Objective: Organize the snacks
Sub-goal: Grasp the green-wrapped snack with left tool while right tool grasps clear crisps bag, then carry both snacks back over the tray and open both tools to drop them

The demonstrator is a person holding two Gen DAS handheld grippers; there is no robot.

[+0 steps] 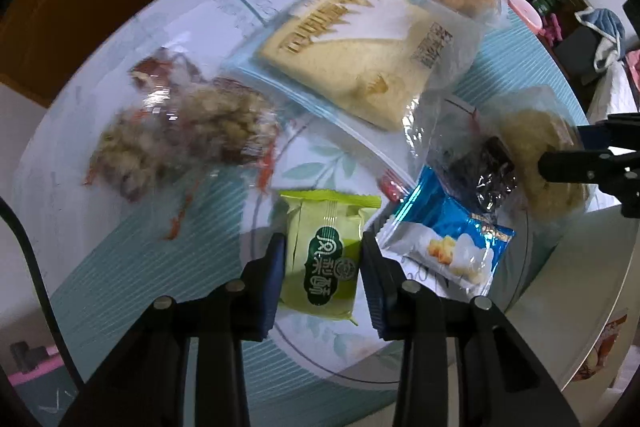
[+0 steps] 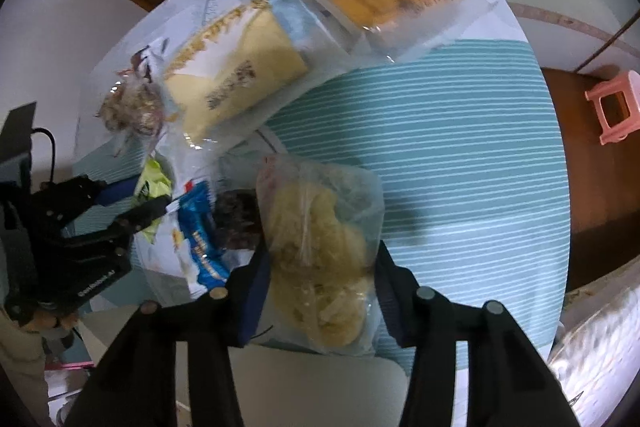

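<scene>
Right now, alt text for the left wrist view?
The left gripper clamps a green foil snack packet on a round table with a teal striped cloth. A blue-and-white snack pouch lies beside it, with a clear bag of mixed nuts and a large yellow zip bag beyond.

Snack bags (image 1: 352, 55) on striped tablecloth (image 2: 440, 155)

Pretty cramped around the left gripper (image 1: 322, 267): its jaws sit on either side of the green packet (image 1: 320, 259), with the blue packet (image 1: 448, 243) right against the right jaw and the flat sandwich bag (image 1: 360, 59) ahead. Right of the right gripper (image 2: 320, 267), the striped bench (image 2: 460, 147) is wide open, with snacks piled to its left.
</scene>
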